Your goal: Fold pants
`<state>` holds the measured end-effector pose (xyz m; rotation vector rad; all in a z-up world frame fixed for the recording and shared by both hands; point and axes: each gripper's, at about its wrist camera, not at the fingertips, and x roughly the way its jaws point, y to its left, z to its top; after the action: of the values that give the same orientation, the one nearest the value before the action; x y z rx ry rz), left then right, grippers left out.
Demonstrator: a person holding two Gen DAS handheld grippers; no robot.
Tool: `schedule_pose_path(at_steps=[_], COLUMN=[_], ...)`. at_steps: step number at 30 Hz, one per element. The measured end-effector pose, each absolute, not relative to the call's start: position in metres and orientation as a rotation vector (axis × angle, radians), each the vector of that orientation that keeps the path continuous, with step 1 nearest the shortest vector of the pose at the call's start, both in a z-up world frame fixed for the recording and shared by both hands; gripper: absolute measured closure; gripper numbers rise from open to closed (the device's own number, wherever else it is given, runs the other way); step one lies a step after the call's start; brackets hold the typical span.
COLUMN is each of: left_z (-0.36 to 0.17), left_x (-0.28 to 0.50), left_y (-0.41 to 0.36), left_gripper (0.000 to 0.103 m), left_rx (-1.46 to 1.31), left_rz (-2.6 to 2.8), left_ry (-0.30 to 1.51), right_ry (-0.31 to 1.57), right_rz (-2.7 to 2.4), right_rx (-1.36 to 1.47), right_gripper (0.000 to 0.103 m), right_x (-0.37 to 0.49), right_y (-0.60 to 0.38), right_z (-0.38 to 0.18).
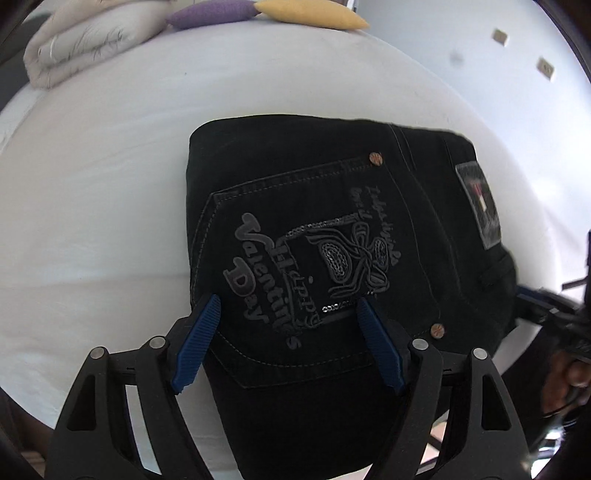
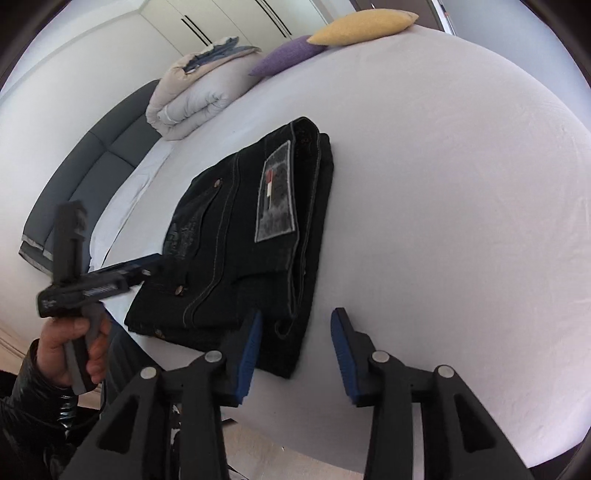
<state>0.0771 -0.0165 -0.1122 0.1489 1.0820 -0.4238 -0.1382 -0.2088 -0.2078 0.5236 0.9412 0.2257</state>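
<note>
Pants: black denim pants lie folded into a thick, squarish packet near the middle of the left wrist frame, on the bed; the layered edges stack evenly, so the fold looks finished or nearly so.
Pants surface: a back pocket faces up, stitched in pale thread with raised lettering and a sequinned bow; copper rivets mark its corners, and a grey rectangular waistband patch sits toward the far edge.
Left claw: left claw hovers over the lower part of the pocket, its ribbed blue pads spread wide and gripping nothing; it seems placed to press or smooth the packet.
Right claw: right claw is released too, its pads straddling the packet's near corner in the lower centre of its frame, with no cloth pinched between them.
Hand: a person's hand in a shiny dark sleeve grips the left claw's handle at lower left of the right wrist frame.
Bed: bed covered in a smooth white sheet, faintly creased.
Beyond: a rolled cream duvet, a purple cushion and a yellow cushion rest at the far upper edge.
</note>
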Motion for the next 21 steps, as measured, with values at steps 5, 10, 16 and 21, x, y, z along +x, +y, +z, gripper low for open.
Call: schedule_pose_path(at_steps=[5,10,16,21], left_z=[-0.110,-0.109,-0.109,-0.111], left_x=[0.079,0.079,0.078,0.072], left_y=[-0.017,-0.016,-0.017,-0.017], left_gripper=[0.024,0.024,0.024,0.024], left_rx=[0.168,0.169,0.169,0.173], left_rz=[-0.416,-0.413,-0.415,-0.413], left_ry=[1.084,1.079,1.077,1.067], right_ry=[0.940,0.879,0.881,0.947], right_rz=[0.176,0.169,0.210,0.224], right_rx=[0.472,0.459,0.421,0.352], right_gripper=[0.062,0.062,0.060,0.059], right_x=[-0.137,-0.124,-0.096,-0.097], right_y=[-0.209,-0.209,-0.188,-0.164], right_z=[-0.192,-0.160,-0.154,-0.181])
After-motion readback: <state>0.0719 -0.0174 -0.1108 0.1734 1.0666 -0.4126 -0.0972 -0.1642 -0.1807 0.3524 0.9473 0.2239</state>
